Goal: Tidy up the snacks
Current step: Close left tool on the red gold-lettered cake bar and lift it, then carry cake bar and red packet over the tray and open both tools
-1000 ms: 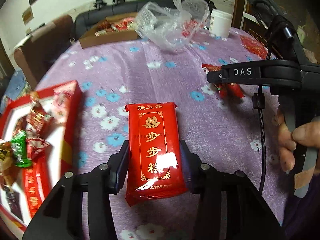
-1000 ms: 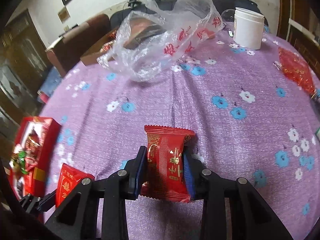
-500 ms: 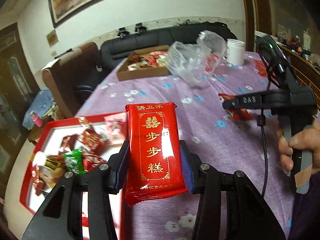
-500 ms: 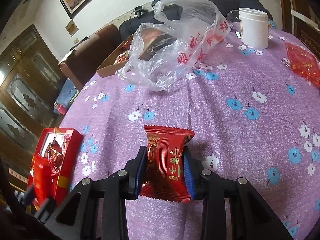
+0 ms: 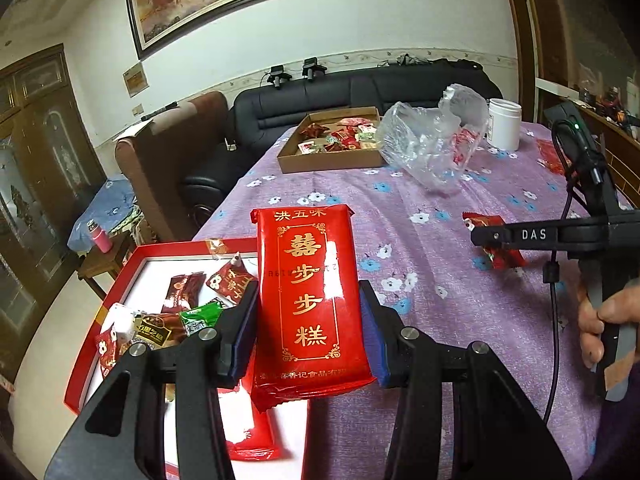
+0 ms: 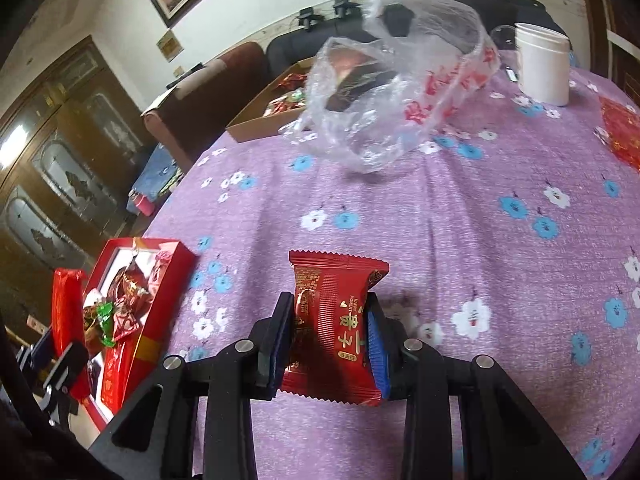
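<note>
Left wrist view: a long red cake packet (image 5: 310,304) is clamped between the pads of the left gripper (image 5: 308,332), held above the near edge of the red gift box (image 5: 132,256), where wrapped sweets (image 5: 188,312) are already laid. The right gripper (image 6: 328,336) is closed on a small red snack pack (image 6: 334,326) over the purple flowered tablecloth (image 6: 460,232). The long packet is best lowered flat into a bare white patch (crowding the sweets should be avoided) before release.

Part of the red-rimmed white snack tray (image 5: 132,264) is hidden by the tall red foil cake packet (image 5: 310,300); its near corner is cut off.
</note>
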Available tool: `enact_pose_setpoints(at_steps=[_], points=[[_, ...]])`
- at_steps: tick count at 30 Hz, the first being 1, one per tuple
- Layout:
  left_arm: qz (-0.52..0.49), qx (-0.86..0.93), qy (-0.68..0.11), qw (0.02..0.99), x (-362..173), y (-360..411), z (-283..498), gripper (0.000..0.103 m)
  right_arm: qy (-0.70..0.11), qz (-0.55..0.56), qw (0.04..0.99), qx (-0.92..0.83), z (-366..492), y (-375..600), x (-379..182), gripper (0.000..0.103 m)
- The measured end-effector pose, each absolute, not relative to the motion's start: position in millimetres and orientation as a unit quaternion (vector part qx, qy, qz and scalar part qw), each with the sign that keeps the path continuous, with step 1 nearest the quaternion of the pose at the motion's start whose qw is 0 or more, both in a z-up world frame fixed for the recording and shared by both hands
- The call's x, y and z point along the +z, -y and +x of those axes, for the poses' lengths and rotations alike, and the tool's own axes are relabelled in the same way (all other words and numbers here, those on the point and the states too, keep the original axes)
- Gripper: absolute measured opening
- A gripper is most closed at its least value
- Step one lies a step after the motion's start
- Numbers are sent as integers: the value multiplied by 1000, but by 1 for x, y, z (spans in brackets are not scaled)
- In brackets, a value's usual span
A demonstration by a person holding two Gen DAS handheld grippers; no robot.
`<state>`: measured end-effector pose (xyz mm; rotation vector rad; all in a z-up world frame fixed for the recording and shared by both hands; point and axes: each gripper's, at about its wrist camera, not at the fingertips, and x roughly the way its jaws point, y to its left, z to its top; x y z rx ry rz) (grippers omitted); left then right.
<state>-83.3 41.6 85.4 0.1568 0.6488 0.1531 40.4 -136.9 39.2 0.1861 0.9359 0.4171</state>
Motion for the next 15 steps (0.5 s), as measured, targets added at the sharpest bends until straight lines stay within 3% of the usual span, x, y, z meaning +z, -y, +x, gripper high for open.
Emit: enact_pose_setpoints(at_steps=[15], points=[[59, 77, -317, 944, 89, -64, -87, 45, -449, 69, 865, 212, 35, 119, 37, 34]])
